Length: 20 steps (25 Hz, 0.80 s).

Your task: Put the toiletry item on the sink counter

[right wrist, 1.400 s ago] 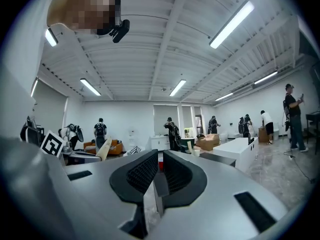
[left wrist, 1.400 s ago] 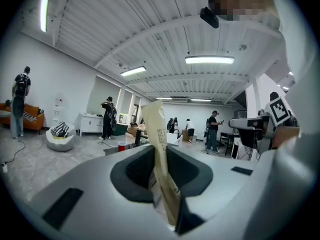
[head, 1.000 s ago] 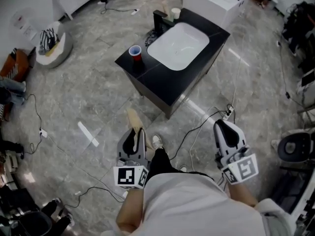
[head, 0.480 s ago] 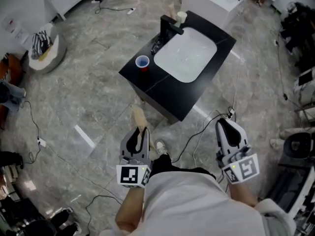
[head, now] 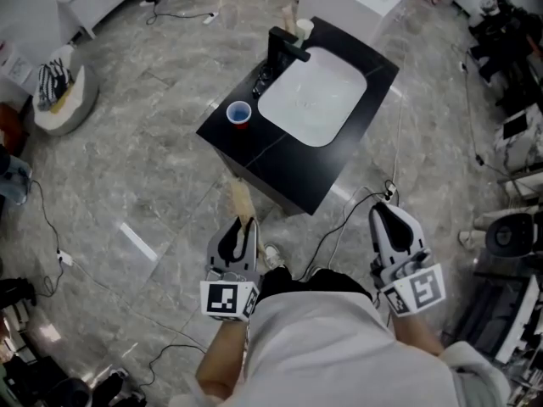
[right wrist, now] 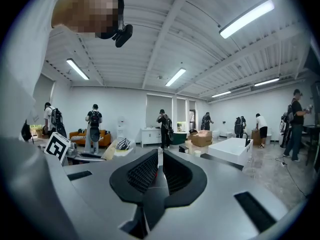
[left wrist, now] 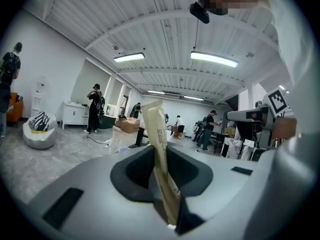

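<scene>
- The left tongs sit at the lower centre-left of the head view; they are clamped on the toiletry item, a flat tan piece that looks like a tube or sachet.
- In the left gripper view the toiletry item rises from between the jaws and leans slightly left at its top; the print down its edge is too small to read.
- In the head view the item pokes out past the tongs over the grey floor; it lies just below the near corner of the sink counter in the frame and is not touching it.
- The right tongs are at the lower right; in the right gripper view their ribbed jaws are drawn together with nothing between them.
- The black worktop of the sink counter fills the upper centre; a white basin is set into it.
- A black tap stands at the basin's upper left edge; a pale cup is just beside it at the top.
- A red cup with a blue inside stands on the worktop's left corner, well apart from the basin.
- Black cables trail over the floor between the counter and the tongs; a pale beanbag lies at the upper left.
</scene>
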{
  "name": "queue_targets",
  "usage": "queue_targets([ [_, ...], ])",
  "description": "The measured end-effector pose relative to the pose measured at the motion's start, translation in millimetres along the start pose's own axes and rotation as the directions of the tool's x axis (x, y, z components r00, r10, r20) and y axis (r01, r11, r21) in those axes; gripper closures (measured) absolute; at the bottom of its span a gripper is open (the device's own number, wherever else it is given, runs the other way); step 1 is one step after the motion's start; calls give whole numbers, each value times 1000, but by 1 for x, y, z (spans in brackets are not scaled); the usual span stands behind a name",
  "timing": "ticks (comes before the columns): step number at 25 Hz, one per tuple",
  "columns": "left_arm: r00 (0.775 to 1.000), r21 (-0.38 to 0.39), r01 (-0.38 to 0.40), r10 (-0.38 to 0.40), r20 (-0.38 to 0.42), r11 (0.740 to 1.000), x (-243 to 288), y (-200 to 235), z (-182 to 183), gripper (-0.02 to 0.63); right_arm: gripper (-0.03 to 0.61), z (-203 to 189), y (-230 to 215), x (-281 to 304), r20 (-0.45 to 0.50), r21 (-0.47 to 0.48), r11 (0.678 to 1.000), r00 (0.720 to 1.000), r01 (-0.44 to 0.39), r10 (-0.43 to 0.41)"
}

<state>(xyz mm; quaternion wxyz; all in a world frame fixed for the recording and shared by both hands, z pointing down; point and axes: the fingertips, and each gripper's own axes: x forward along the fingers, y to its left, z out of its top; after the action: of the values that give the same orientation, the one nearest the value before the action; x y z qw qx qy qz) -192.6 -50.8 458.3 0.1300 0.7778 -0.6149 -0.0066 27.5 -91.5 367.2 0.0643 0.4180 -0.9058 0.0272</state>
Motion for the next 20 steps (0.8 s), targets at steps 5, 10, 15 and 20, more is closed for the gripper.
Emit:
queue_targets([
  [5,1000,11,4,-4,-2,1000,6,-3,-3,540,525,5,-6,0,14,1,1000,1000,-1,1],
  [10,1000,15,-18,18,-9,1000,13,-9,6,540,525,10,-18,2,43,11,1000,999,-18,17],
  [15,999,13,-48,48,-18,999,23,-21,0,540,525,19,-37,-2,79,13,999,996,-33,32],
  [20,996,37,-69,71,-54,997,43,-29,-11,540,525,20,-61,-9,89,20,999,996,-30,28],
])
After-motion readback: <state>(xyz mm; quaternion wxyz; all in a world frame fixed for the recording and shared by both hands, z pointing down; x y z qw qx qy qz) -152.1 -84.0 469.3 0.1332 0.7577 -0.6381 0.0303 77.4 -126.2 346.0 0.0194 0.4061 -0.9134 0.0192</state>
